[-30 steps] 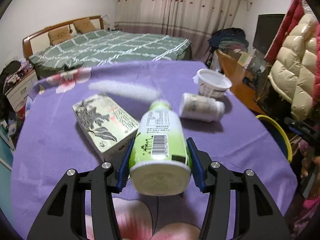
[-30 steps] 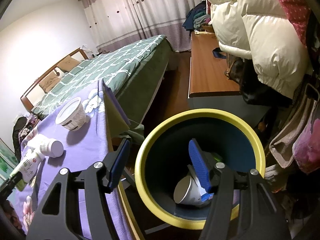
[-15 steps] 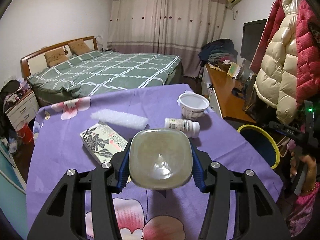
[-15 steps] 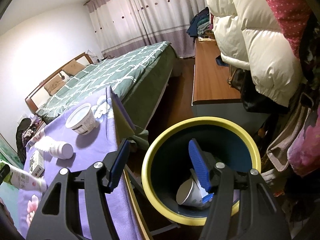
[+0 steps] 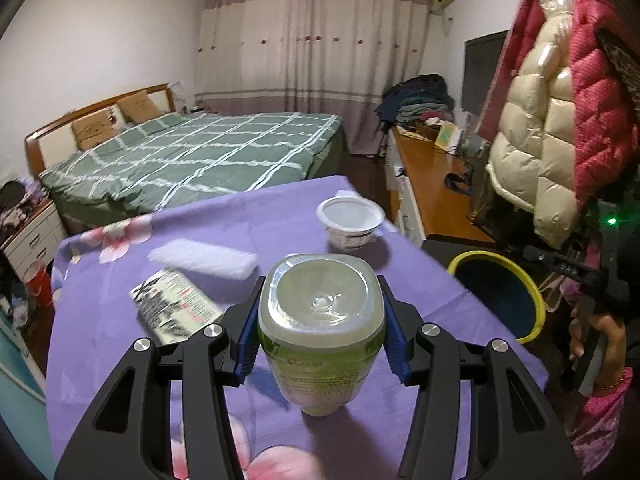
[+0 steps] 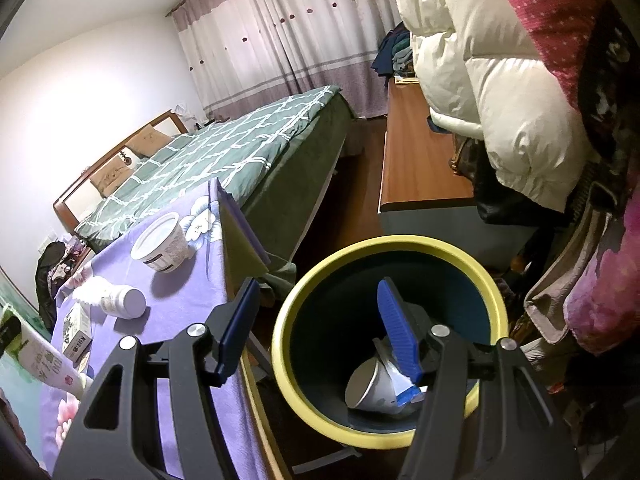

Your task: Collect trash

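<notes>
Our left gripper (image 5: 320,336) clamps the green plastic bottle (image 5: 320,332) above the table, pads gripping its smooth, light, squashable sides; our right gripper (image 6: 320,328) hangs open over the bin (image 6: 384,248)

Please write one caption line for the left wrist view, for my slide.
Left gripper holds a green bottle above the purple tablecloth, yellow-rimmed bin at right.
</notes>
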